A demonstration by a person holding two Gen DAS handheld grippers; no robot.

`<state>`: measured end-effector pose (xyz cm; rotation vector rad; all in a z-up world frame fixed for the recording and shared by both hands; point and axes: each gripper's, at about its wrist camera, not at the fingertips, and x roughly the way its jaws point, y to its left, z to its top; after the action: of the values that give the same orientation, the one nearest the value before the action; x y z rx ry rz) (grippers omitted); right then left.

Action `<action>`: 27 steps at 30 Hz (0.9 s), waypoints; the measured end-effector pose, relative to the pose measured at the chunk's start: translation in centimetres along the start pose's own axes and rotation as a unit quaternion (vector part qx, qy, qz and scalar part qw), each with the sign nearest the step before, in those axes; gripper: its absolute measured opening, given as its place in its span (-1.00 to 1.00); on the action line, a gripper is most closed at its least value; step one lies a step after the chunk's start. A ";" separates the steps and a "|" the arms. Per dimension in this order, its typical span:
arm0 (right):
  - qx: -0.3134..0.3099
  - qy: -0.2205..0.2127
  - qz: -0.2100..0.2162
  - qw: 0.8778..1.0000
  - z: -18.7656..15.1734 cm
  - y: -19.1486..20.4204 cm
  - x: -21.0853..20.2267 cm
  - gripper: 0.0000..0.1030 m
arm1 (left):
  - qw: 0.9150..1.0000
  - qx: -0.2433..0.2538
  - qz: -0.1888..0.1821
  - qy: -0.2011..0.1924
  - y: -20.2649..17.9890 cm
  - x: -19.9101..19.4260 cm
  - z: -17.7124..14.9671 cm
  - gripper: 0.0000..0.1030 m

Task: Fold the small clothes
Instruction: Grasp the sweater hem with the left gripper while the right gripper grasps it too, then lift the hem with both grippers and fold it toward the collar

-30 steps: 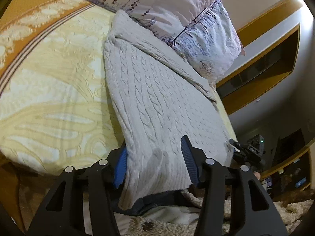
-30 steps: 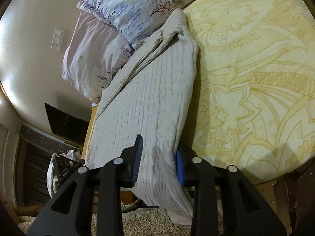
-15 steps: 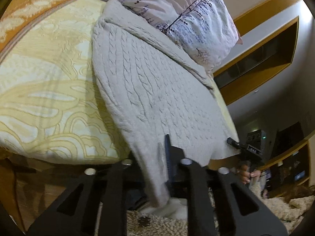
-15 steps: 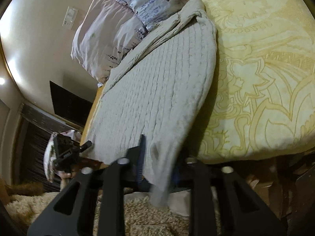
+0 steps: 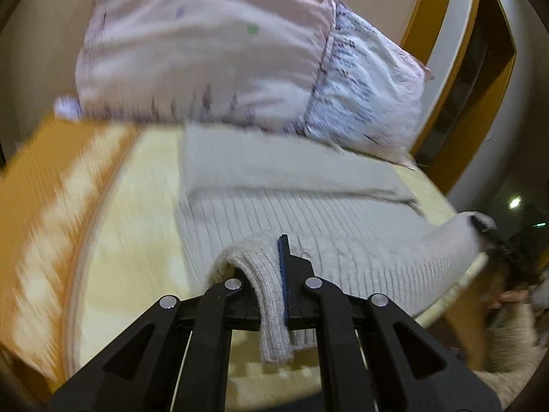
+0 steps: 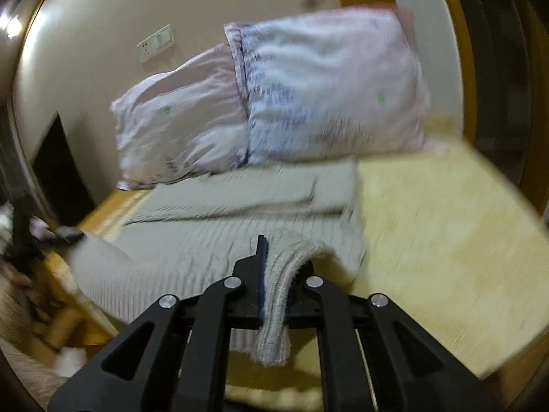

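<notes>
A light grey cable-knit sweater lies spread on the yellow bedspread, its far end against the pillows. My left gripper is shut on the sweater's near hem, which is lifted over the body; a strip of knit hangs down between the fingers. My right gripper is shut on the other near corner of the sweater, lifted the same way. In the left wrist view the right gripper shows at the sweater's far corner. Both views are motion-blurred.
Two pale floral pillows lean on the wall at the head of the bed. An orange bedspread border runs along the left. A wall socket sits above. A shaggy rug lies beside the bed.
Both grippers closed on the sweater's hanging hem, then lifted it and carried it forward over the bed toward the pillows. The views swung from looking down to looking along the bed.
</notes>
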<state>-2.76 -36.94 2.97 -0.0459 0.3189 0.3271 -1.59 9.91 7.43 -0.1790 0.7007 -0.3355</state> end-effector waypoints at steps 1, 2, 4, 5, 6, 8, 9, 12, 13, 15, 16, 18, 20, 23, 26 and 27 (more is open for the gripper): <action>-0.014 -0.008 -0.011 1.000 0.7 0.1 0.4 -0.87 | 1.000 0.012 0.016 -0.010 -0.2 0.6 1.3 -0.89; -0.026 -0.016 -0.022 0.999 1.5 0.3 1.0 -0.87 | 0.999 0.018 0.025 -0.016 0.0 0.9 2.2 -0.89; -0.041 -0.024 -0.037 0.998 3.0 0.4 2.1 -0.87 | 0.999 0.024 0.039 -0.026 0.0 2.0 4.0 -0.89; -0.050 -0.029 -0.047 0.997 3.8 0.5 3.0 -0.87 | 0.998 0.024 0.045 -0.031 0.0 2.5 5.0 -0.89; -0.056 -0.033 -0.053 0.997 4.5 0.6 3.7 -0.87 | 0.998 0.021 0.050 -0.037 0.1 3.1 6.0 -0.89; -0.060 -0.036 -0.061 0.996 5.7 0.4 5.3 -0.87 | 0.997 0.015 0.056 -0.042 0.5 3.9 7.2 -0.89; -0.060 -0.036 -0.062 0.996 6.1 0.4 5.9 -0.87 | 0.997 0.013 0.060 -0.044 0.6 4.4 7.8 -0.89; -0.064 -0.036 -0.070 0.995 7.3 0.3 8.0 -0.87 | 0.997 0.007 0.070 -0.043 1.0 6.1 9.3 -0.89; -0.066 -0.037 -0.074 0.994 7.5 0.3 8.6 -0.87 | 0.996 0.007 0.074 -0.042 1.1 6.6 9.8 -0.90; -0.067 -0.040 -0.079 0.994 8.0 0.2 9.7 -0.87 | 0.996 0.005 0.078 -0.041 1.3 7.3 10.3 -0.90; -0.066 -0.042 -0.081 0.994 8.2 0.1 10.0 -0.87 | 0.996 0.005 0.080 -0.040 1.4 7.8 10.8 -0.90; -0.063 -0.045 -0.083 0.994 8.5 0.0 10.6 -0.87 | 0.996 0.006 0.083 -0.041 1.6 8.6 11.4 -0.90; -0.059 -0.048 -0.085 0.993 9.0 -0.2 11.3 -0.87 | 0.995 0.007 0.087 -0.043 1.7 9.2 12.0 -0.90; -0.052 -0.042 -0.087 0.994 9.7 -0.5 12.9 -0.87 | 0.994 0.007 0.098 -0.038 1.9 11.0 12.7 -0.90; -0.041 -0.020 -0.089 0.995 9.8 -1.0 15.3 -0.87 | 0.994 -0.006 0.109 -0.018 2.6 13.6 13.0 -0.90; -0.036 -0.010 -0.088 0.995 9.7 -1.2 16.2 -0.87 | 0.994 -0.008 0.110 -0.013 2.7 14.1 13.0 -0.90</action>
<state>15.06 -32.19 7.12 -0.1411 0.2803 0.1633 17.72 7.99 8.00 -0.1202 0.6907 -0.1157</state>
